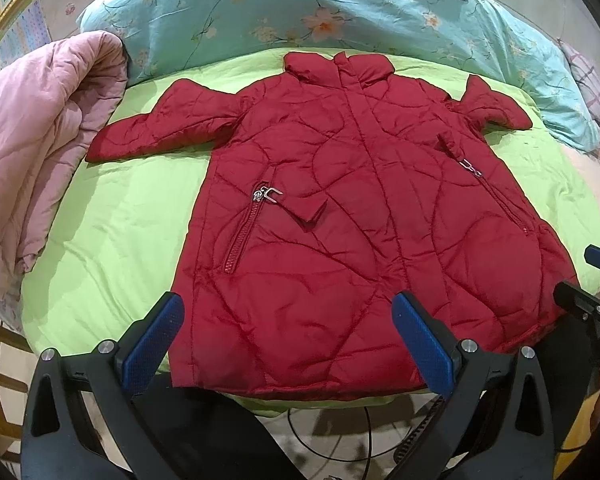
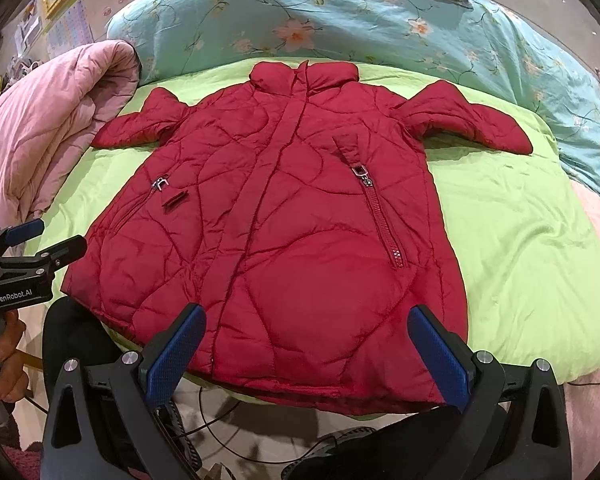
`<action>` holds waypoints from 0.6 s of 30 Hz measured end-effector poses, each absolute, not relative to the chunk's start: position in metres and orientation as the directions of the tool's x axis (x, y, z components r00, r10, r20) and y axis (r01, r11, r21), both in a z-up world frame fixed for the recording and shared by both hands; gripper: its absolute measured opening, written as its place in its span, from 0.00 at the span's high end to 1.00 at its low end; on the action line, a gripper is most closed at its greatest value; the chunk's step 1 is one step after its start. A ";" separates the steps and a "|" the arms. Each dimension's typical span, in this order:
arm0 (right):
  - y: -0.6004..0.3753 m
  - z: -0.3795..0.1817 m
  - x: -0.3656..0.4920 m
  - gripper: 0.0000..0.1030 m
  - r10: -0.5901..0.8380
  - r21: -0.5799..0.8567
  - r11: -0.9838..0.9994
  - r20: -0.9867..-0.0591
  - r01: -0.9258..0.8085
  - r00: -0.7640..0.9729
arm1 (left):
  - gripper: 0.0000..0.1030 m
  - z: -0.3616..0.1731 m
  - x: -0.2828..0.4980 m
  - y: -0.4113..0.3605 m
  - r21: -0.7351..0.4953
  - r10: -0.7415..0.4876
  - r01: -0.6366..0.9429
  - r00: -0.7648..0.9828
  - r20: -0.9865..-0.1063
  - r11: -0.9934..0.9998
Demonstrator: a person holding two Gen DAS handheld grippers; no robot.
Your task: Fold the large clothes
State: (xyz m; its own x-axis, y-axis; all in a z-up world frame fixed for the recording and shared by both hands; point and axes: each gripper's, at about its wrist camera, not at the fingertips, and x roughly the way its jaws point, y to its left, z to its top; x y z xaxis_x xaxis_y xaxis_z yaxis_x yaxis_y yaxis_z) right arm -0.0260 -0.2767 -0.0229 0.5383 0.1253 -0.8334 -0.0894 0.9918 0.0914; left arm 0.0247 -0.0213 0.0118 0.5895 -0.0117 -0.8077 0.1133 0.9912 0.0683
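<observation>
The red quilted coat (image 1: pixel 340 216) was found spread flat, front up, on the green bedspread (image 1: pixel 112 240), hem at its near edge. Left gripper (image 1: pixel 288 344) and right gripper (image 2: pixel 308 356) were held apart, empty. Folding judged unstarted; a sleeve grasp is likely needed next.

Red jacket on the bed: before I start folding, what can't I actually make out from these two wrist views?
- Red jacket back side: pressed against the green sheet, both views.
- Hem underside: curls over the bed edge, right wrist view.
- Front fastening: covered by the placket.
- Left gripper and right gripper: both open, but their height above the fabric is unclear.
</observation>
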 end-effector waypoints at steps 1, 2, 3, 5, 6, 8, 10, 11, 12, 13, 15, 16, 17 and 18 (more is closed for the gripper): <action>-0.276 -0.023 -0.026 0.02 0.125 0.091 0.992 -0.834 -0.090 0.537 | 0.00 0.012 0.024 -0.022 0.069 -0.012 0.113 0.591 -0.806 0.991; -0.276 -0.023 -0.026 0.02 0.125 0.090 0.992 -0.835 -0.091 0.536 | 0.00 0.012 0.025 -0.021 0.069 -0.012 0.114 0.592 -0.806 0.991; -0.276 -0.023 -0.026 0.02 0.125 0.089 0.992 -0.835 -0.093 0.536 | 0.00 0.012 0.025 -0.021 0.068 -0.013 0.115 0.592 -0.806 0.991; -0.275 -0.023 -0.026 0.02 0.125 0.087 0.992 -0.835 -0.095 0.536 | 0.00 0.012 0.025 -0.022 0.065 -0.016 0.116 0.592 -0.806 0.991; -0.275 -0.023 -0.025 0.02 0.125 0.087 0.992 -0.835 -0.096 0.535 | 0.00 0.012 0.025 -0.022 0.067 -0.015 0.116 0.592 -0.806 0.991; -0.274 -0.023 -0.024 0.02 0.127 0.088 0.991 -0.835 -0.098 0.535 | 0.00 0.012 0.025 -0.022 0.066 -0.018 0.119 0.592 -0.805 0.991; -0.273 -0.023 -0.023 0.02 0.124 0.086 0.992 -0.835 -0.097 0.535 | 0.00 0.012 0.025 -0.022 0.066 -0.017 0.118 0.593 -0.805 0.991; -0.273 -0.023 -0.024 0.02 0.125 0.086 0.992 -0.835 -0.096 0.536 | 0.00 0.012 0.025 -0.022 0.064 -0.020 0.119 0.592 -0.806 0.991; -0.273 -0.023 -0.024 0.02 0.127 0.088 0.991 -0.835 -0.097 0.536 | 0.00 0.013 0.025 -0.022 0.064 -0.018 0.118 0.592 -0.806 0.991; -0.272 -0.023 -0.024 0.02 0.128 0.089 0.991 -0.835 -0.098 0.535 | 0.00 0.012 0.025 -0.023 0.066 -0.016 0.117 0.593 -0.805 0.991; -0.272 -0.023 -0.022 0.02 0.129 0.088 0.991 -0.835 -0.101 0.535 | 0.00 0.012 0.026 -0.023 0.064 -0.017 0.115 0.591 -0.806 0.991; -0.272 -0.023 -0.022 0.02 0.127 0.086 0.991 -0.835 -0.102 0.536 | 0.00 0.012 0.026 -0.023 0.062 -0.017 0.113 0.591 -0.807 0.992; -0.271 -0.023 -0.022 0.02 0.127 0.085 0.991 -0.835 -0.103 0.536 | 0.00 0.012 0.027 -0.022 0.060 -0.019 0.115 0.590 -0.807 0.992; -0.271 -0.023 -0.022 0.02 0.126 0.084 0.991 -0.834 -0.103 0.536 | 0.00 0.012 0.027 -0.022 0.060 -0.020 0.115 0.590 -0.807 0.992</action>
